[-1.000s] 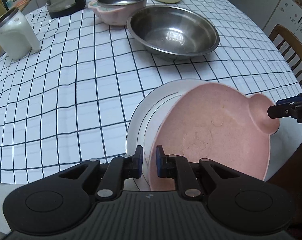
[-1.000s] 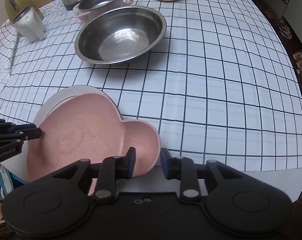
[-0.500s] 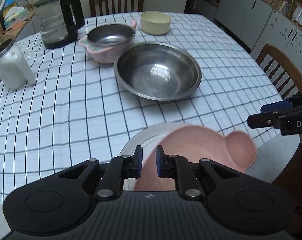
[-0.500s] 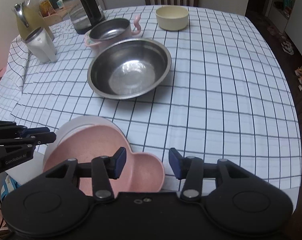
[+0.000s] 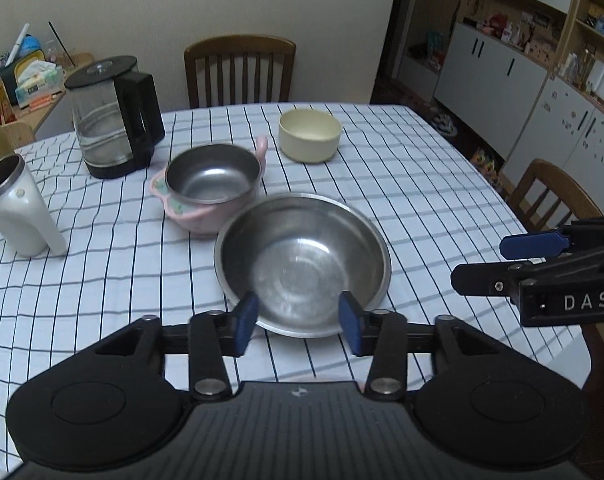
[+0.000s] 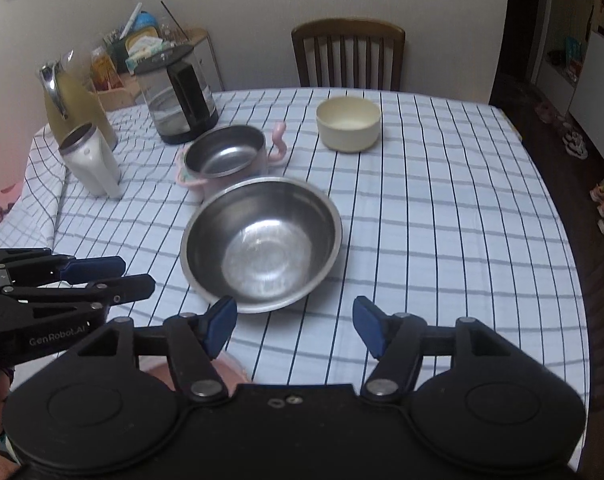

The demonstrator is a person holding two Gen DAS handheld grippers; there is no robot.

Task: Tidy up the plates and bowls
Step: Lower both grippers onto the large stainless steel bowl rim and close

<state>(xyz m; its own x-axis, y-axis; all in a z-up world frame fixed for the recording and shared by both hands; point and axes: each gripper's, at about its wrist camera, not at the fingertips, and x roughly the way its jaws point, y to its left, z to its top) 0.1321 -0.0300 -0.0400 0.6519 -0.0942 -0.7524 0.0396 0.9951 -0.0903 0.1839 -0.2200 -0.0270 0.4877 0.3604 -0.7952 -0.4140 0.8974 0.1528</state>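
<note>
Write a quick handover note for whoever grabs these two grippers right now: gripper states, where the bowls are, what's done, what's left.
Left gripper: jaws opening, nothing between them.
Right gripper: jaws opening, also empty.
Pink dish: only a sliver shows, low under the right gripper; looks set down near the table edge.
Still loose on the checked tablecloth: large steel bowl, small steel bowl in its pink holder, cream bowl.
Left: gather those three, probably the large steel bowl first.

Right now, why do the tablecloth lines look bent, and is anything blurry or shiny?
Left wrist view: the fisheye lens bows the tablecloth grid; the large steel bowl is slightly motion-smeared, with soft glare inside. Right wrist view: the same curving toward the edges; reflections brighten the large steel bowl and the small steel bowl; corners fall dark.
</note>
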